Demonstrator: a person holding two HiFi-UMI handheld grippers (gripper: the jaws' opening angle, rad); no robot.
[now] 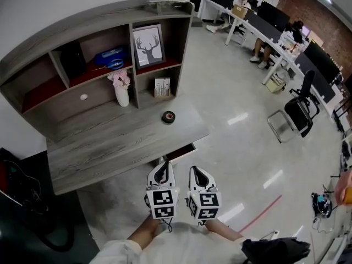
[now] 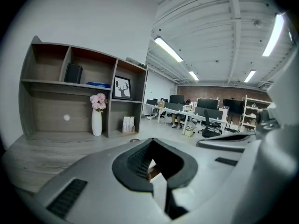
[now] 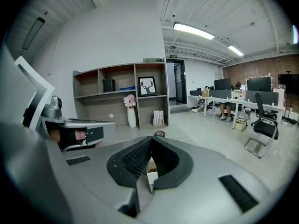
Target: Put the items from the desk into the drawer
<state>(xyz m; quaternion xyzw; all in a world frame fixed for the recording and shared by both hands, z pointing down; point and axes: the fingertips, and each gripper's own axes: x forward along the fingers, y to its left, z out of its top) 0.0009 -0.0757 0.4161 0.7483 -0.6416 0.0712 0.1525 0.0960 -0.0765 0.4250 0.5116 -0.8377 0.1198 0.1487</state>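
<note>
A black tape roll lies on the grey wooden desk, near its right end; it also shows as the tape roll just past my right jaws. Under the desk's near right edge a drawer stands slightly open, showing a reddish inside. My left gripper and right gripper hang side by side in front of the drawer, off the desk, both shut and holding nothing. The left gripper points at the desk. The right gripper points at the tape roll.
The hutch holds a white vase of pink flowers, a deer picture, a small card stand, a blue item and a black box. An office chair and people at long desks are at the right.
</note>
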